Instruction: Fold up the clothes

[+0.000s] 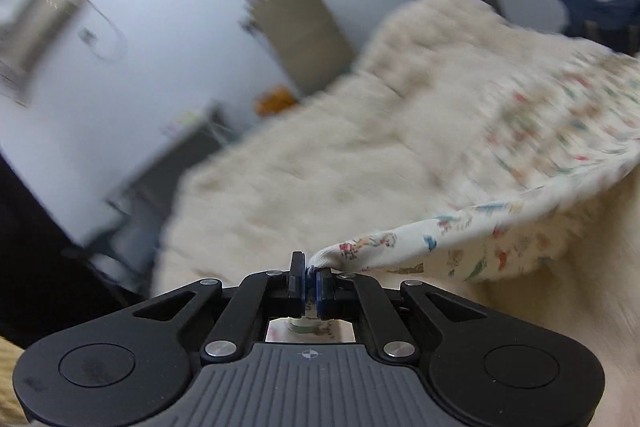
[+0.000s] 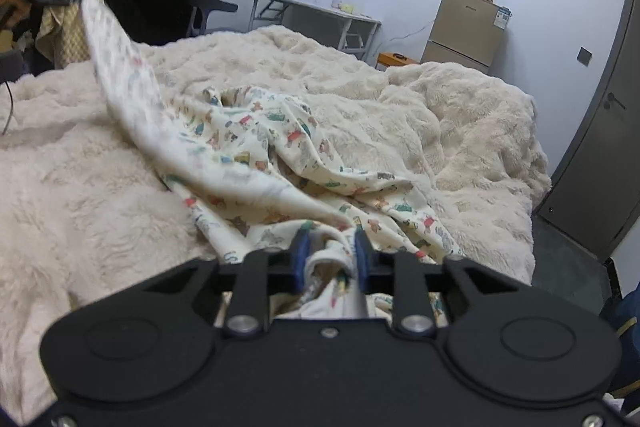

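Left gripper (image 1: 310, 277) pinches one corner of the printed garment (image 2: 256, 143), lifted upper left; right gripper (image 2: 330, 253) clamps bunched fabric bottom center, cloth stretching diagonally between.

The garment (image 2: 256, 143) is cream, printed all over with small red, blue, green and brown figures. The fluffy blanket (image 2: 460, 131) beneath is off-white. Each black claw carries blue pads (image 2: 301, 259). The fridge (image 2: 466, 27) is beige, the door (image 2: 600, 147) grey.

Fridge (image 2: 466, 27), desk (image 2: 316, 15), door (image 2: 600, 147), fluffy blanket (image 2: 460, 119).
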Demonstrator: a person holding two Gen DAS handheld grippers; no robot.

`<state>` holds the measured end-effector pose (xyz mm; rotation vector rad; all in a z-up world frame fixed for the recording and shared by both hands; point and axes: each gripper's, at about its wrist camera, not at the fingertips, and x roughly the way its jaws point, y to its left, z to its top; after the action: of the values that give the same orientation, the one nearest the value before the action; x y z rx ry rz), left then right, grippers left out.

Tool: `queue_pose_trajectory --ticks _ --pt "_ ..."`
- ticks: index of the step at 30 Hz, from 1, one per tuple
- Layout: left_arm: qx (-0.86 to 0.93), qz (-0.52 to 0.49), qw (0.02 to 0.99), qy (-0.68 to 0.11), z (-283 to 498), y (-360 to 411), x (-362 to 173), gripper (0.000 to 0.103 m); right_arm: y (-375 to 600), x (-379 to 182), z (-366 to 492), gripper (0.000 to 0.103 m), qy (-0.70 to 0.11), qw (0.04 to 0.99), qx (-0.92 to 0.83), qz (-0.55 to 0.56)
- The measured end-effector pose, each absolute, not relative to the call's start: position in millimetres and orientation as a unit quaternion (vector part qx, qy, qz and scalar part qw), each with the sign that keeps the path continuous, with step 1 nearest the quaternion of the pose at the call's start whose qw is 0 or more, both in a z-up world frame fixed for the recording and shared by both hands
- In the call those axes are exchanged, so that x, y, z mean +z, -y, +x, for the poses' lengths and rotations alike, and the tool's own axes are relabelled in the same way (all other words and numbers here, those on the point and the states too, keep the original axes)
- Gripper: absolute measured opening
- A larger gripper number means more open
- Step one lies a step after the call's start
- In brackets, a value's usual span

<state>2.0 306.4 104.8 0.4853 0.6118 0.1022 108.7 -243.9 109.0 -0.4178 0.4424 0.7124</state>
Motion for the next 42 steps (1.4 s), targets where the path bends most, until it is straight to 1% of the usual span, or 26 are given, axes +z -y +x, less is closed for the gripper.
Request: queue_pose_trajectory --ticks 3,7,14,17,18,20,21,22,23,24,26,28,29,30,31,33,34,35,36,38,39,42 --pt "0.040 0.220 0.919 -0.323 -4 -316 70 0.002 248 119 105 0.018 -0.201 0.897 0.347 -0.186" --pt "0.044 0.184 0.931 -0.311 -11 -326 54 0.002 254 137 94 0.018 -0.174 0.903 0.353 -0.174" --pt "0.079 0.121 0.960 -0.241 -45 -351 82 0.002 267 166 69 0.014 -0.135 0.896 0.393 -0.160" --pt "0.067 0.109 0.958 -0.258 -68 -367 83 0.002 274 176 54 0.014 -0.131 0.877 0.431 -0.166" --pt "0.061 0.110 0.955 -0.268 -72 -370 79 0.003 274 175 43 0.014 -0.136 0.862 0.452 -0.187" --pt "0.044 0.091 0.951 -0.293 -83 -378 68 0.008 273 172 23 0.015 -0.147 0.828 0.491 -0.228" --pt "0.034 0.075 0.947 -0.310 -90 -384 58 0.012 269 167 17 0.015 -0.155 0.814 0.501 -0.251" --pt "0.030 0.062 0.945 -0.319 -96 -389 51 0.022 265 162 12 0.013 -0.162 0.799 0.510 -0.274" --pt "0.026 0.049 0.943 -0.328 -101 -393 44 0.027 261 157 7 0.014 -0.170 0.784 0.519 -0.296" --pt "0.022 0.036 0.941 -0.336 -106 -398 37 0.028 259 156 5 0.016 -0.170 0.781 0.521 -0.301" --pt "0.022 0.032 0.944 -0.327 -112 -399 39 0.028 266 151 -3 0.023 -0.151 0.761 0.536 -0.333" --pt "0.023 0.030 0.947 -0.318 -119 -401 41 0.029 278 149 -4 0.046 -0.134 0.757 0.540 -0.343" --pt "0.023 0.029 0.949 -0.313 -122 -401 42 0.029 293 151 5 0.050 -0.140 0.767 0.541 -0.317" --pt "0.023 0.028 0.951 -0.308 -125 -402 43 0.031 308 154 14 0.052 -0.145 0.776 0.540 -0.291" --pt "0.037 0.020 0.954 -0.296 -127 -405 50 0.032 314 154 20 0.052 -0.150 0.783 0.538 -0.273" --pt "0.068 0.003 0.960 -0.271 -131 -412 64 0.034 343 155 47 0.052 -0.176 0.813 0.523 -0.189" --pt "0.077 -0.006 0.962 -0.263 -133 -414 69 0.034 349 154 53 0.052 -0.181 0.817 0.518 -0.175" --pt "0.092 -0.021 0.965 -0.246 -134 -415 79 0.034 366 150 71 0.052 -0.206 0.833 0.498 -0.123" --pt "0.084 -0.013 0.969 -0.234 -134 -405 88 0.037 376 145 82 0.052 -0.226 0.840 0.484 -0.099" --pt "0.065 0.005 0.976 -0.209 -132 -385 105 0.046 387 131 90 0.052 -0.244 0.839 0.475 -0.104" --pt "0.051 0.016 0.977 -0.209 -127 -372 108 0.052 391 123 87 0.052 -0.249 0.830 0.485 -0.117" --pt "0.009 0.047 0.977 -0.209 -111 -334 115 0.053 397 99 73 0.053 -0.262 0.800 0.515 -0.160"
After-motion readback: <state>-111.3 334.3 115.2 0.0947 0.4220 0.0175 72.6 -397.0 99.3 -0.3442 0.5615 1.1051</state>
